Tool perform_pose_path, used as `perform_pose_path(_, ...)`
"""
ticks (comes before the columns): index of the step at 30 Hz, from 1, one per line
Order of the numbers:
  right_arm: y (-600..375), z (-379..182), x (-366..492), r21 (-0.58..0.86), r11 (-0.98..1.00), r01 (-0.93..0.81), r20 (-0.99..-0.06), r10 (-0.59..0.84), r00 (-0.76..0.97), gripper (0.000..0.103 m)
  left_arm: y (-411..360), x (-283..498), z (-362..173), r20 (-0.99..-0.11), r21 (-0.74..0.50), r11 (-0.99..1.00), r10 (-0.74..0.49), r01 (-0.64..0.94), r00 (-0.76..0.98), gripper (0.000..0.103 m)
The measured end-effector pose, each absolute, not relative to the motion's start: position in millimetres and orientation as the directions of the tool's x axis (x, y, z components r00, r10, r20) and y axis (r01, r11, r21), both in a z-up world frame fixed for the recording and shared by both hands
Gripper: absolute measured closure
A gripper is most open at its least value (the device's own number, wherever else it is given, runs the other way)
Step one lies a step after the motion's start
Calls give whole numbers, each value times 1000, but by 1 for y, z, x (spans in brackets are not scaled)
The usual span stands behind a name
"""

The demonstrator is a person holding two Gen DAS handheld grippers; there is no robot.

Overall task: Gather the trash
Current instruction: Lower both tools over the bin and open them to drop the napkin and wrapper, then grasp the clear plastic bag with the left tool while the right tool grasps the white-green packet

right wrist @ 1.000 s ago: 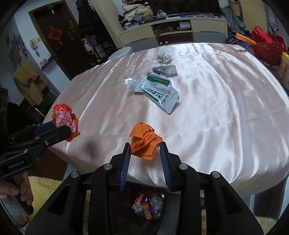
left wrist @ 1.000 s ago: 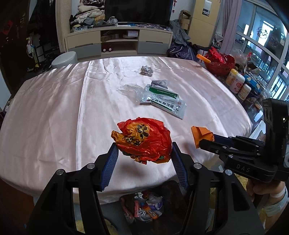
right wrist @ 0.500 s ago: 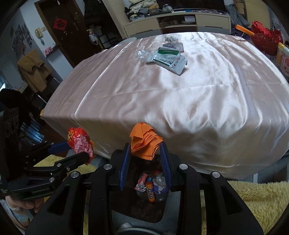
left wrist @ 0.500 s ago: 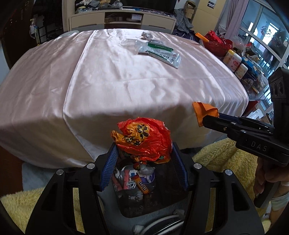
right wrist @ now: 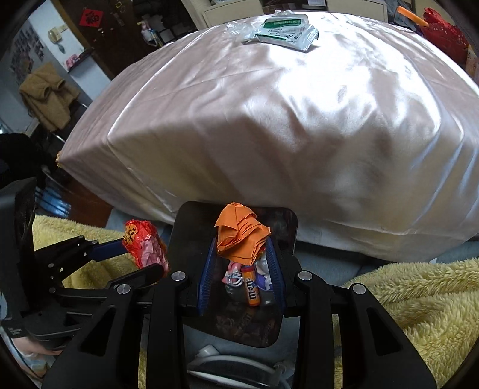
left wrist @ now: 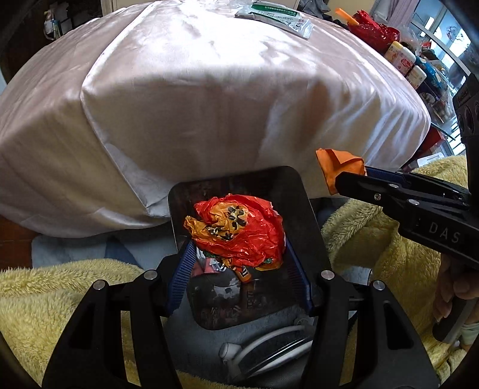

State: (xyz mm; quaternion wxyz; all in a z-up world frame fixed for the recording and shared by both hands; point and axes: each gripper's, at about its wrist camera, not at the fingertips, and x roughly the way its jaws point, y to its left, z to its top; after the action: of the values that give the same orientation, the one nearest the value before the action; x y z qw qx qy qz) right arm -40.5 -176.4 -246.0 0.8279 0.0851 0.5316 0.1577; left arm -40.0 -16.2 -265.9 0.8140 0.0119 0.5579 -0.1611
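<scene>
Two grippers, both over one black bin on floor below near edge of table.
Left gripper: fingers spread, blue pads beside one crumpled red-orange plastic wrapper; wrapper sits between pads above bin opening; actual pad contact cannot be told.
Right gripper: pinching one folded orange paper, held above bin.
Bin contents: one m&m's tube, several other wrappers, count unclear.
Far edge of table: two white-green packets, one clear plastic scrap.
</scene>
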Motion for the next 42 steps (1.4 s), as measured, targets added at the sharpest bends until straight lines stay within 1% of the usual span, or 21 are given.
perform_pose_path(11, -174, -254, -29, 336, 928, -163, -862, 373, 344, 66, -17, -36, -274, -921, -168, 945, -252, 280, 296, 47)
perform_pose_path(13, -175, -255, -28, 342, 926, -161, -861, 377, 341, 64, -17, -35, -274, -921, -173, 945, -254, 277, 294, 46)
perform_pose_path(14, -175, -255, -27, 344, 926, -157, -861, 377, 341, 63, -15, -34, -275, -921, -175, 946, -255, 274, 293, 44)
perform_pose_path(15, -175, -256, -27, 345, 926, -153, -862, 377, 340, 60, -15, -33, -275, -922, -177, 947, -255, 268, 293, 41)
perform_pose_path(17, -177, -258, -25, 353, 925, -139, -862, 380, 336, 53, -13, -32, -276, -923, -180, 950, -253, 256, 291, 37)
perform_pose_path(18, -178, -259, -25, 354, 926, -132, -863, 377, 337, 43, -12, -31, -276, -923, -182, 951, -253, 250, 290, 35)
perform_pose_path(19, -179, -259, -25, 355, 926, -125, -862, 377, 340, 38, -11, -31, -276, -923, -183, 952, -253, 246, 290, 33)
perform_pose_path(20, -181, -258, -25, 355, 927, -122, -861, 375, 344, 37, -10, -31, -276, -923, -184, 953, -252, 242, 290, 30)
perform_pose_path(21, -182, -257, -25, 352, 929, -119, -861, 371, 348, 33, -9, -31, -276, -923, -183, 953, -251, 239, 292, 25)
perform_pose_path(22, -184, -256, -25, 348, 930, -114, -860, 366, 355, 29, -9, -31, -275, -923, -181, 954, -249, 238, 293, 23)
perform_pose_path(23, -185, -254, -25, 346, 932, -110, -860, 362, 361, 27, -9, -30, -275, -924, -176, 956, -243, 236, 295, 17)
perform_pose_path(24, -187, -253, -25, 343, 933, -106, -859, 357, 367, 21, -8, -30, -275, -924, -172, 957, -238, 233, 298, 14)
perform_pose_path(25, -189, -251, -24, 338, 936, -102, -858, 351, 375, 19, -7, -29, -274, -924, -171, 958, -237, 230, 299, 13)
perform_pose_path(29, -200, -242, -23, 334, 939, -83, -850, 339, 403, 18, -2, -24, -267, -921, -172, 960, -236, 222, 309, 12)
perform_pose_path(31, -208, -236, -22, 333, 940, -73, -844, 332, 421, 16, 1, -22, -261, -916, -165, 961, -233, 223, 326, 11)
perform_pose_path(38, -225, -209, -9, 333, 940, -66, -813, 322, 485, 15, 7, -9, -225, -883, -143, 962, -231, 234, 410, 11)
perform_pose_path(40, -228, -200, -3, 330, 942, -67, -803, 317, 505, 10, 8, -3, -214, -871, -139, 962, -231, 234, 433, 11)
perform_pose_path(42, -231, -192, 2, 319, 945, -68, -795, 306, 523, 10, 10, 2, -204, -861, -139, 962, -234, 233, 451, 11)
